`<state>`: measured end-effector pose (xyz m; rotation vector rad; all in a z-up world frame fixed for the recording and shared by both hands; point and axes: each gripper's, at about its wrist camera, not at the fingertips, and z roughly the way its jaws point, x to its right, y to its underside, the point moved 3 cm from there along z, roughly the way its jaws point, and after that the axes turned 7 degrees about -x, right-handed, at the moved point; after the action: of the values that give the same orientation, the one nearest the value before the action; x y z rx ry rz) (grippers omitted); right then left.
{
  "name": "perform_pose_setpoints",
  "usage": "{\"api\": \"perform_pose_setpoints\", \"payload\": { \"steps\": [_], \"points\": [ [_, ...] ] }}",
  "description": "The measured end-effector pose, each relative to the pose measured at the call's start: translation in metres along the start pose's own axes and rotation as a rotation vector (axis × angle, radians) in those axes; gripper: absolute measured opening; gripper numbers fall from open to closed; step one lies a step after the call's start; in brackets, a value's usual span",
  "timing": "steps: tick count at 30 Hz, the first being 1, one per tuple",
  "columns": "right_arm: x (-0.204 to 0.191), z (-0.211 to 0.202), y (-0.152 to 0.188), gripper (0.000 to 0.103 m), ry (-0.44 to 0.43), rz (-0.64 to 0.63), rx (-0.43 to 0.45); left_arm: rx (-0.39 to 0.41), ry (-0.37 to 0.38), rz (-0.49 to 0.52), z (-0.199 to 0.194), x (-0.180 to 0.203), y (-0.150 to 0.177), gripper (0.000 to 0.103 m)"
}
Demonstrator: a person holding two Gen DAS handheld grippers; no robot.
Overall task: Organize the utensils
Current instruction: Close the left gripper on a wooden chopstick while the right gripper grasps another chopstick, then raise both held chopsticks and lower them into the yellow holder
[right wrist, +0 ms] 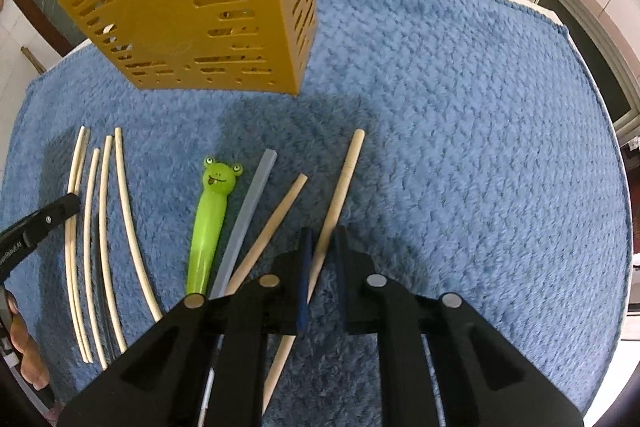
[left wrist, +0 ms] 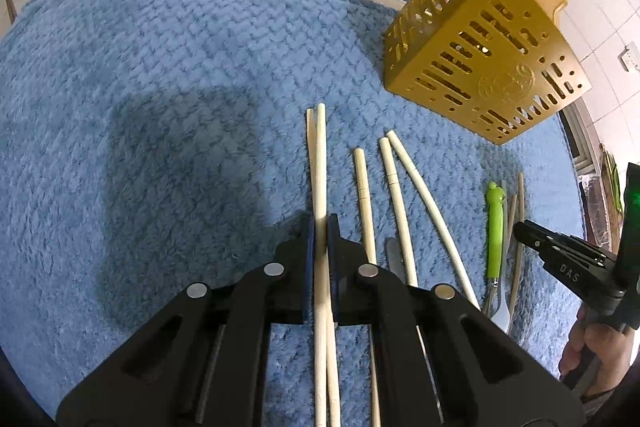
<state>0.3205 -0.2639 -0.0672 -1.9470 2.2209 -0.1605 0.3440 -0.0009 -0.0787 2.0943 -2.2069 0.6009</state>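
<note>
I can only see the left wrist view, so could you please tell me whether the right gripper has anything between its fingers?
Observer: Yes. The right gripper is shut on a tan chopstick, the one lying furthest right on the mat.
Operator: Thank you. Which way round does it lie?
Observer: Its thick end lies away from the gripper, and its thin tip runs back under the fingers.
Operator: And could you describe the green handle next to it?
Observer: The green handle has a cartoon frog face on its far end.
</note>
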Motion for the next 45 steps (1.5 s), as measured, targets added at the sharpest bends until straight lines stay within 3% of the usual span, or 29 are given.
{"api": "perform_pose_setpoints", "payload": {
  "steps": [9,13,23,31,37,45],
  "points": [
    [0.008,-0.015,0.021,0.009,-0.067,0.024,0.099,0.030,0.023,0.019,-0.020,0.007,0.007,0.005],
    [0.010,-0.019,0.027,0.009,-0.096,0.028,0.120,0.007,0.058,0.003,-0.021,0.003,0.010,0.005],
    [0.017,-0.030,0.028,0.008,-0.139,0.040,0.184,0.074,0.026,0.011,-0.032,0.002,0.014,0.004],
    [0.016,-0.074,0.037,0.006,-0.189,0.015,0.327,0.187,0.029,0.056,-0.067,0.014,0.013,0.004],
    [0.014,-0.114,0.047,0.006,-0.220,-0.019,0.499,0.291,0.065,0.096,-0.088,0.026,0.013,0.004],
    [0.022,-0.145,0.041,0.006,-0.289,0.000,0.713,0.508,0.095,0.190,-0.124,0.053,0.014,0.004]
  ]
}}
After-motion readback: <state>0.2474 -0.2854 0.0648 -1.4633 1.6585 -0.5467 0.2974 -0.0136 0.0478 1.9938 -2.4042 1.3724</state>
